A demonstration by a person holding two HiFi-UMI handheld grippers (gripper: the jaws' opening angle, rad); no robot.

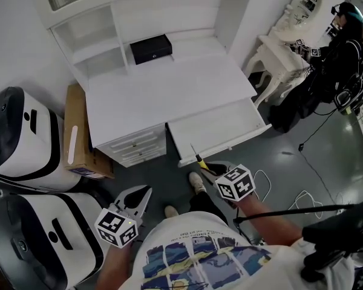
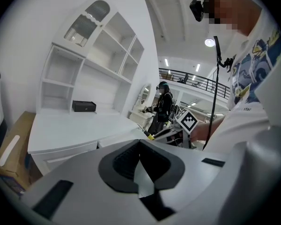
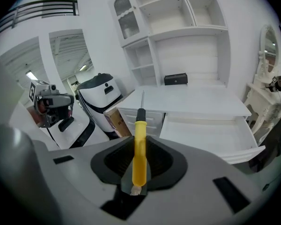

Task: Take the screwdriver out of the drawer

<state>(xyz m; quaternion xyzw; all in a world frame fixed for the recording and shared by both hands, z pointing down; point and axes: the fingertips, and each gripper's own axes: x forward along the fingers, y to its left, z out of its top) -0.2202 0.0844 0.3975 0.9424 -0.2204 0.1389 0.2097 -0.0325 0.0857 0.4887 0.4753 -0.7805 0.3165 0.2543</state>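
Note:
My right gripper (image 1: 207, 165) is shut on a screwdriver (image 1: 198, 156) with a yellow handle (image 3: 139, 149). It holds the tool in the air just in front of the open white drawer (image 1: 221, 128), clear of the front rim. The thin metal shaft (image 3: 142, 100) points up and away, toward the desk. Inside the drawer (image 3: 210, 135) only bare white bottom shows. My left gripper (image 1: 140, 196) hangs lower left over the floor, jaws shut with nothing between them (image 2: 140, 143). The right gripper's marker cube (image 2: 188, 121) also shows in the left gripper view.
The white desk (image 1: 163, 92) carries a shelf unit and a small black box (image 1: 150, 48). A cardboard box (image 1: 78, 132) and two white-and-black machines (image 1: 24, 138) stand at the left. At the back right are a white vanity table (image 1: 284, 47), a person (image 1: 345, 53) and floor cables (image 1: 302, 195).

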